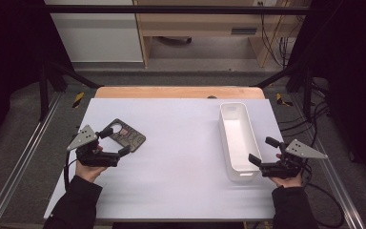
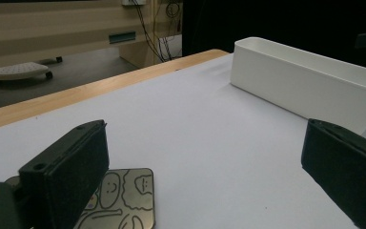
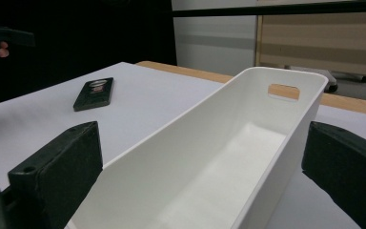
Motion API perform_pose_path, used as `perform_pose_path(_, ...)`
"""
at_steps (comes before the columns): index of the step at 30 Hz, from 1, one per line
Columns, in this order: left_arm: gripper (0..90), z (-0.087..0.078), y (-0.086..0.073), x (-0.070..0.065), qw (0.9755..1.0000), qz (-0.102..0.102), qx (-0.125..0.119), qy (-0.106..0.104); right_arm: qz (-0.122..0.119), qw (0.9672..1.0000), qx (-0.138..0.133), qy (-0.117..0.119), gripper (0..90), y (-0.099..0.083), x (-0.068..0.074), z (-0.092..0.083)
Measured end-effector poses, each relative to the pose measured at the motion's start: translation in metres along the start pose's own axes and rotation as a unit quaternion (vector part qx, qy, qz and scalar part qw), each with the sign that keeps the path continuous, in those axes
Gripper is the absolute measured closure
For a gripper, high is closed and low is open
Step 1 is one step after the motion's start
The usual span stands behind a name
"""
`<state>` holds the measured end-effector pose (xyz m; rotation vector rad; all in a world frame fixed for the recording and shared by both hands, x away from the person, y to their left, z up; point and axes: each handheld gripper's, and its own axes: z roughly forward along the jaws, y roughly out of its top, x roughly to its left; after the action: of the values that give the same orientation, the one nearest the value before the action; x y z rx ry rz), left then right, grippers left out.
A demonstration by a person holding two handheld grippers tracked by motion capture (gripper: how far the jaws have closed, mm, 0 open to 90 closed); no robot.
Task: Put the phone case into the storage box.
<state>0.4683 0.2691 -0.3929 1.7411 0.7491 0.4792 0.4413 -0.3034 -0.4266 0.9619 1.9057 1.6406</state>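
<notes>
a: left gripper [image 1: 114, 141] first — how does it sit?

b: held low at the table's near left, the hand [image 1: 88, 169] wrapped under it from behind, sleeve coming up from the bottom edge. its jaws are spread wide and grip nothing. it points across the table toward the right.

a: and what lies nearest to it?

b: the dark flat card [image 1: 126, 135], just ahead of the jaws. in the left gripper view the card [image 2: 124, 200] lies flat on the white table [image 2: 195, 133] beside the left-hand jaw, doodle faces drawn on it. whether the jaw touches it, i can't tell.

a: farther out from that gripper?

b: the white bin [image 2: 310, 81], well beyond the jaws.

a: right gripper [image 1: 262, 152]?

b: near right, also cupped from below by its hand [image 1: 286, 179], jaws parted, nothing clamped. the long white bin [image 1: 238, 138] stands right in front of it; in the right gripper view its near end [image 3: 195, 167] sits between the two jaws, handle slot at the far end. past it, off to that gripper's left, the card [image 3: 94, 93] lies well apart.
</notes>
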Motion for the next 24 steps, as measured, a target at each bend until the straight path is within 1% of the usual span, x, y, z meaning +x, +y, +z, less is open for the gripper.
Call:
perform_pose_path(6, 1.5, 0.008, 0.004, 0.002, 1.0000, -0.001, 0.006, 0.001, 0.000, 1.0000, 0.001, -0.001, 0.2, 0.000, 0.000, 0.000)
perform_pose_path(12, 1.5, 0.017, 0.006, 0.004, 0.9998, 0.003, 0.017, 0.003, 0.000, 1.0000, 0.000, 0.000, 0.3, 0.000, 0.000, 0.000)
perform_pose_path(13, 1.5, 0.022, 0.006, 0.005, 0.9997, 0.006, 0.024, 0.006, -0.001, 1.0000, 0.001, -0.001, 0.2, 0.000, 0.000, 0.000)
perform_pose_path(14, 1.5, 0.022, 0.006, 0.005, 0.9997, 0.006, 0.024, 0.006, 0.000, 1.0000, 0.000, -0.003, 0.2, 0.000, 0.000, 0.000)
perform_pose_path(16, 1.5, 0.029, 0.006, 0.007, 0.9994, 0.005, 0.032, 0.010, 0.000, 1.0000, 0.001, -0.002, 0.3, 0.000, 0.000, 0.000)
perform_pose_path(24, 1.6, 0.045, 0.003, 0.015, 0.9980, 0.007, 0.059, 0.020, -0.001, 1.0000, 0.001, -0.001, 0.2, 0.000, 0.000, 0.000)
